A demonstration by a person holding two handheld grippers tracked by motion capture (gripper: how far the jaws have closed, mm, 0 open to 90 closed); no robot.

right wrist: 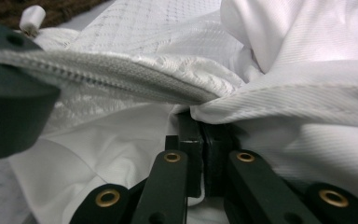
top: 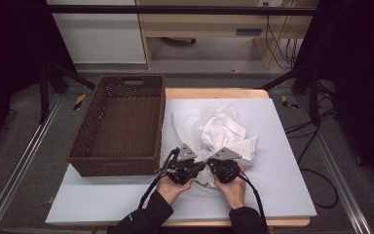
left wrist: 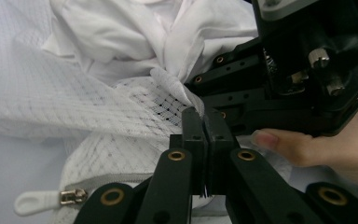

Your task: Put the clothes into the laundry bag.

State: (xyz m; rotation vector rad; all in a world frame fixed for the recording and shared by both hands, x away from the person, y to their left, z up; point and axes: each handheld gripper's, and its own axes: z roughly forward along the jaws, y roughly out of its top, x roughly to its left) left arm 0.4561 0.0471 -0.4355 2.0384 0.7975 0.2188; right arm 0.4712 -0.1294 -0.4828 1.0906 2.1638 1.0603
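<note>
A white mesh bag [left wrist: 51, 107] with a grey zip lies crumpled on the mat with a white garment [top: 222, 127]. Its zip pull [left wrist: 32, 203] rests near my left gripper [left wrist: 204, 119], which is shut on a pinch of the mesh edge. My right gripper [right wrist: 199, 122] is shut too, and the bag's zip edge [right wrist: 121, 70] runs into its jaws under a fold of cloth. In the high view the left gripper [top: 195, 166] and right gripper [top: 211, 165] meet tip to tip at the near end of the cloth pile, each held in a hand.
A brown wicker basket [top: 121, 161] stands empty on the left of the pale mat [top: 277, 165], close beside my left gripper. The table's front edge runs just behind the forearms. Metal frame rails flank the table.
</note>
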